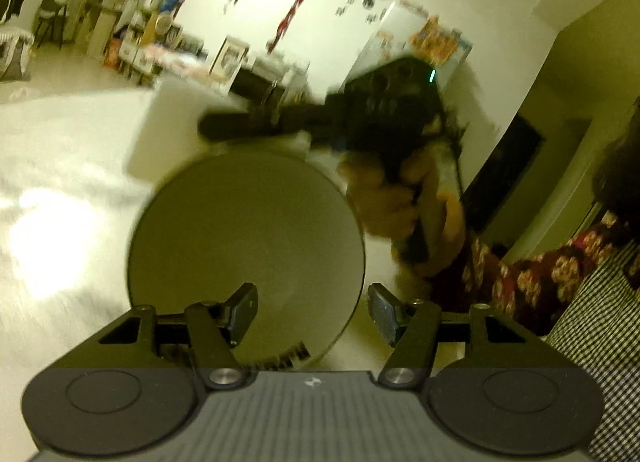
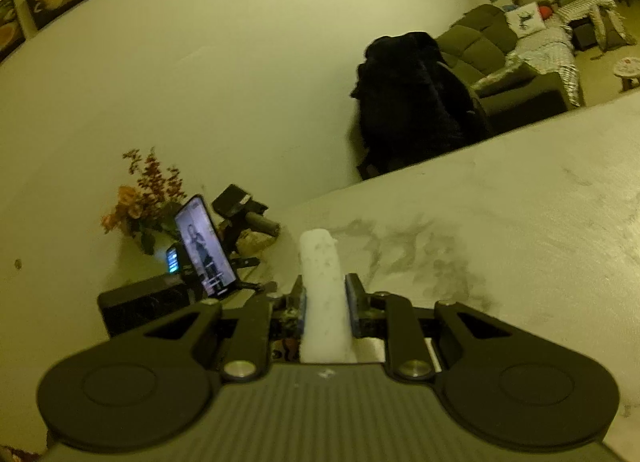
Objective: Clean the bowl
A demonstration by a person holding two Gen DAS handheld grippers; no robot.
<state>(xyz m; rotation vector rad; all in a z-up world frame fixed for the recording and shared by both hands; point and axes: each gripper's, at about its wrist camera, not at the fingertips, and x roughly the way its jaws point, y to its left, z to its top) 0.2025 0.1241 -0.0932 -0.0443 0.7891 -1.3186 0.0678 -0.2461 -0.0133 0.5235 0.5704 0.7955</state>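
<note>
A: State the position of the bowl (image 1: 246, 246).

B: In the left wrist view the bowl sits directly ahead of the left gripper (image 1: 310, 312), tilted so its inside faces the camera. One finger lies over the inside of the bowl, the other outside the rim. The jaws stand wide. Whether the pads press on the bowl wall cannot be determined; the picture is blurred.

A: State the condition of the right gripper (image 2: 325, 304).

B: Clenched on a white roll of wiping cloth (image 2: 322, 290), possibly paper towel. The roll projects forward past the fingertips. In its own view it points over the pale table (image 2: 520, 198), not into the bowl. In the left wrist view the gripper and the hand (image 1: 400, 198) holding it are at the far rim of the bowl.

A: Identify the current step.

B: Judged as the approach to wiping. No contact between cloth and bowl interior is visible.

A: Requirement for the next move?

B: Bring the cloth tip down into the bowl, keep the clench firm, and hold the bowl steady against the wiping pressure.
</note>
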